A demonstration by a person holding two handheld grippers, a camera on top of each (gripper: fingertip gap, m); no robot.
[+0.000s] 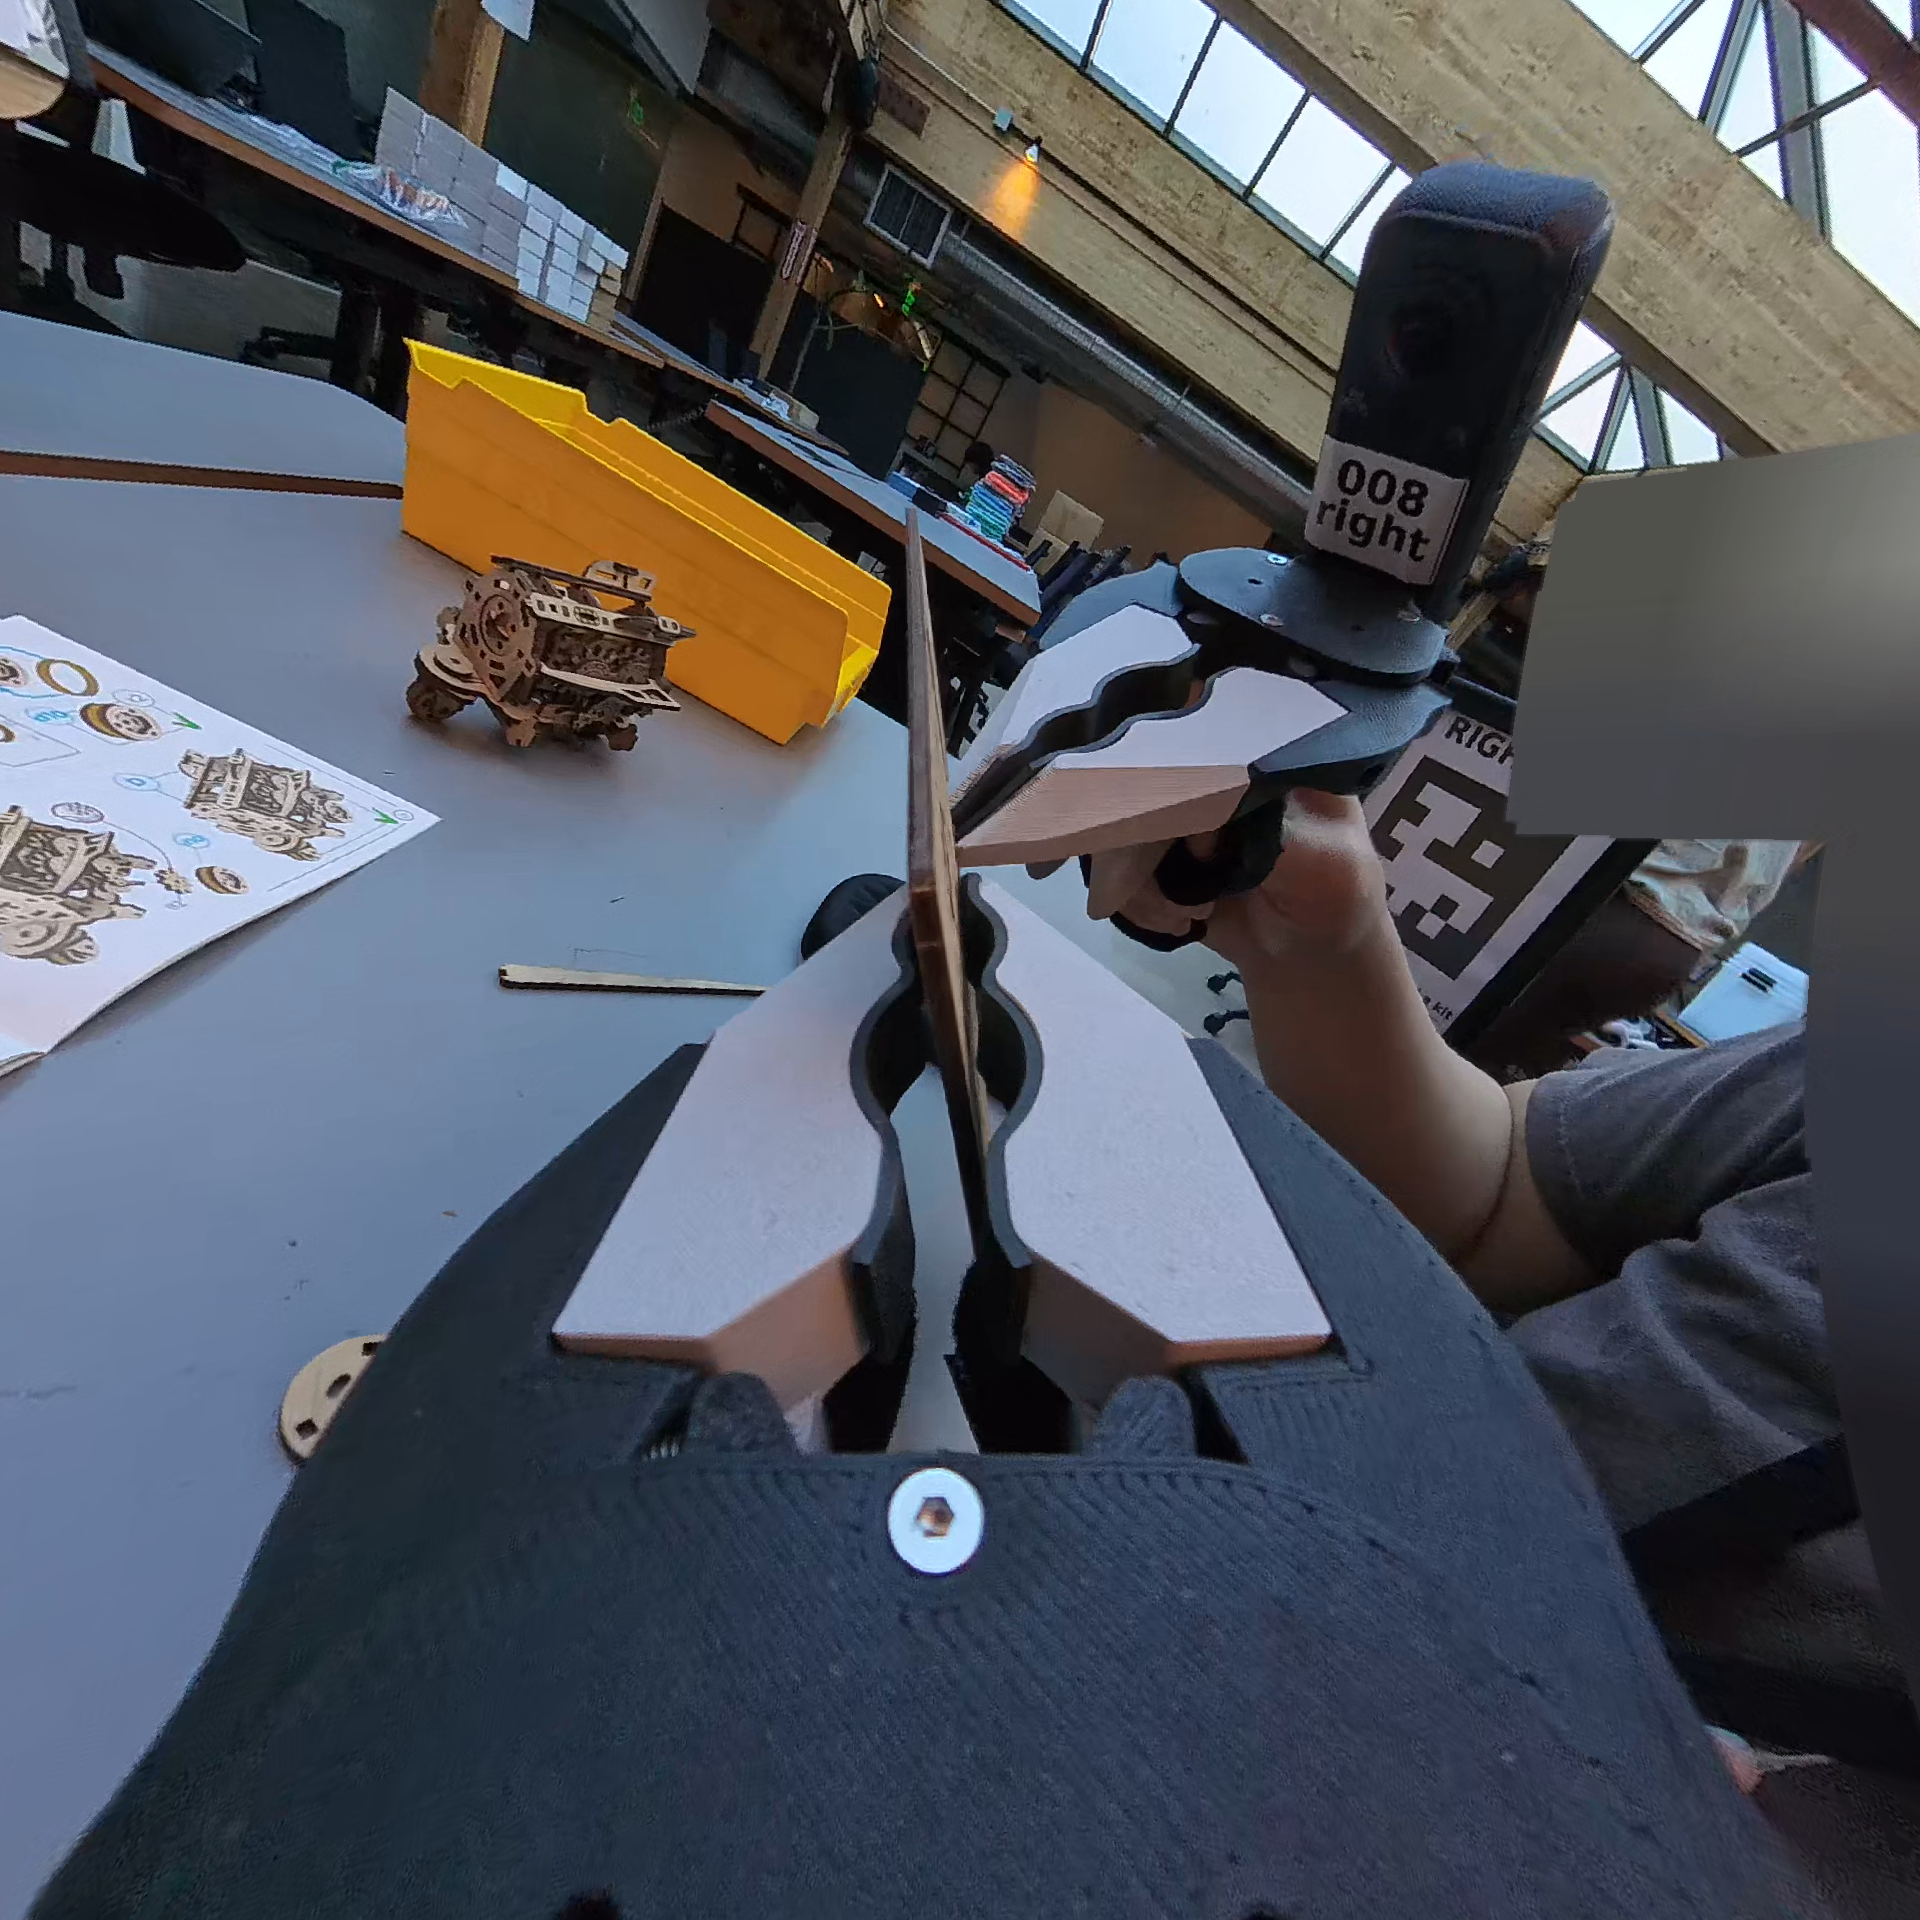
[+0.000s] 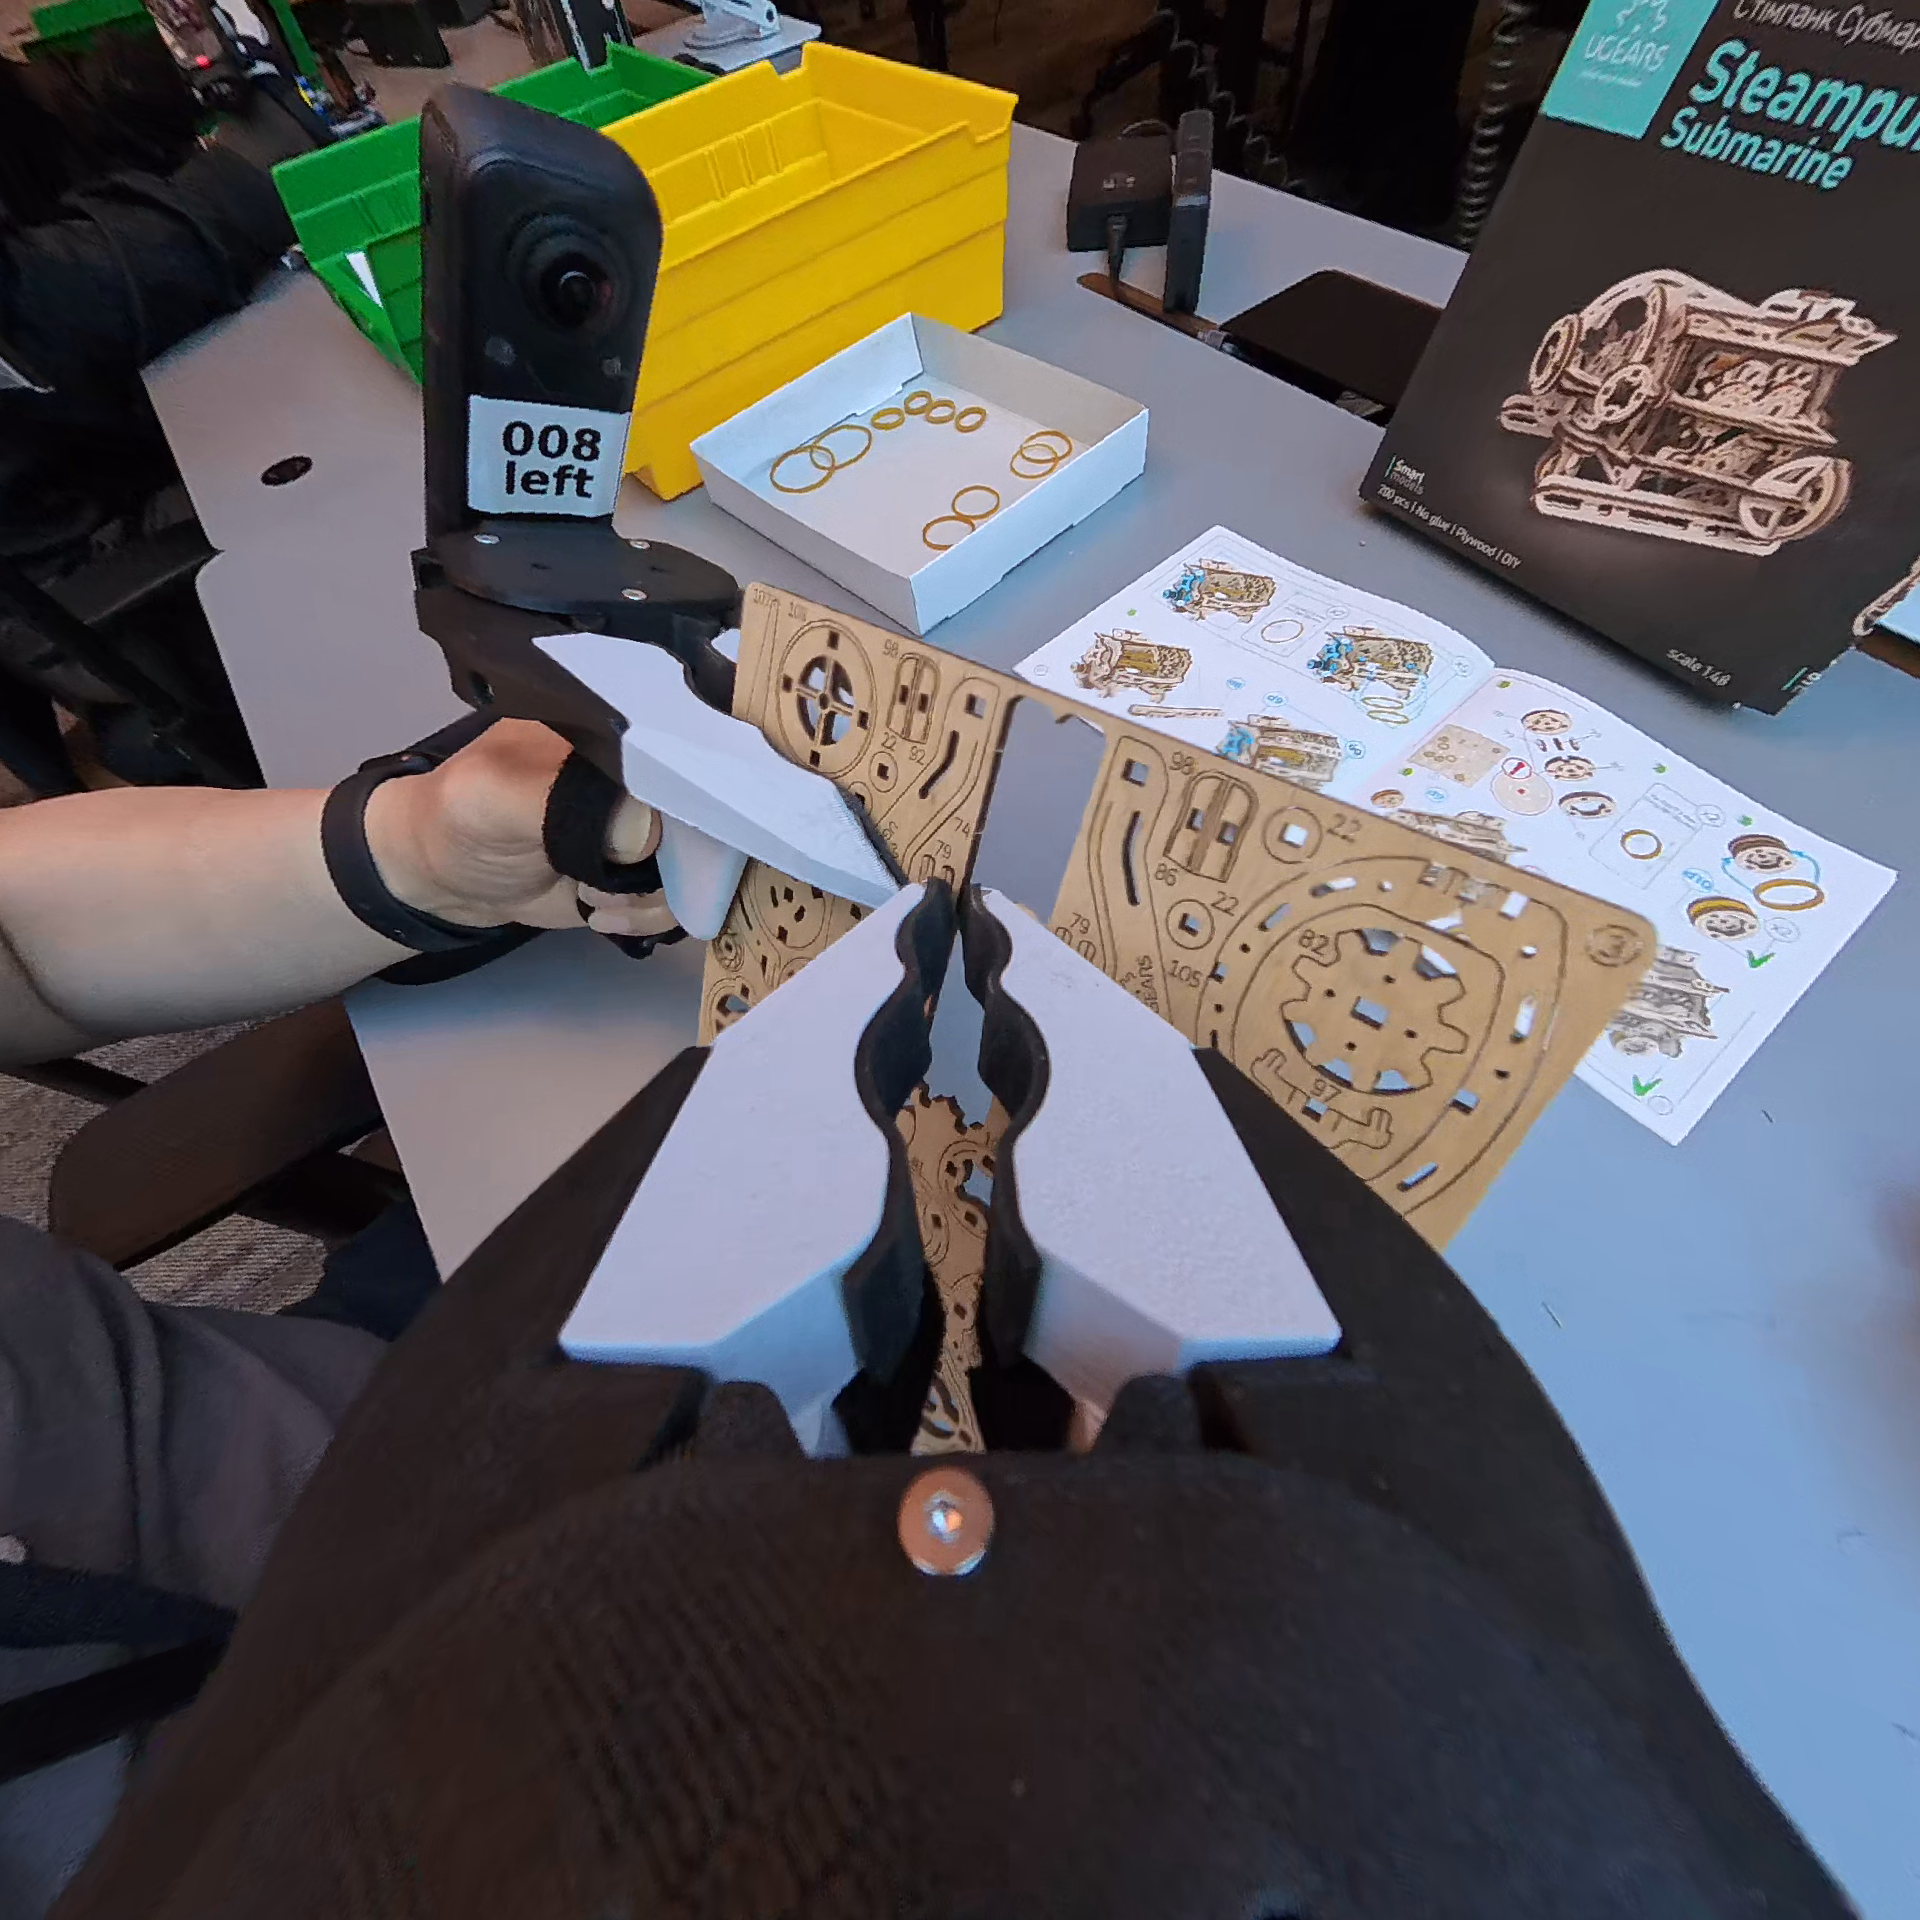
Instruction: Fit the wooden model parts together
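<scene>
Laser-cut flat plywood parts sheet held upright above grey table, left gripper pinching its edge, right gripper pressed together at its face.

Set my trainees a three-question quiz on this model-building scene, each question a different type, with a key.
1. True or false: the left hand-held gripper clamps the plywood sheet.
2. What holds the rubber bands? A) green bin B) white tray C) booklet
3. Fill in: the assembled wooden model stands beside the ____ bin.
Key: 1 true; 2 B; 3 yellow.
</scene>
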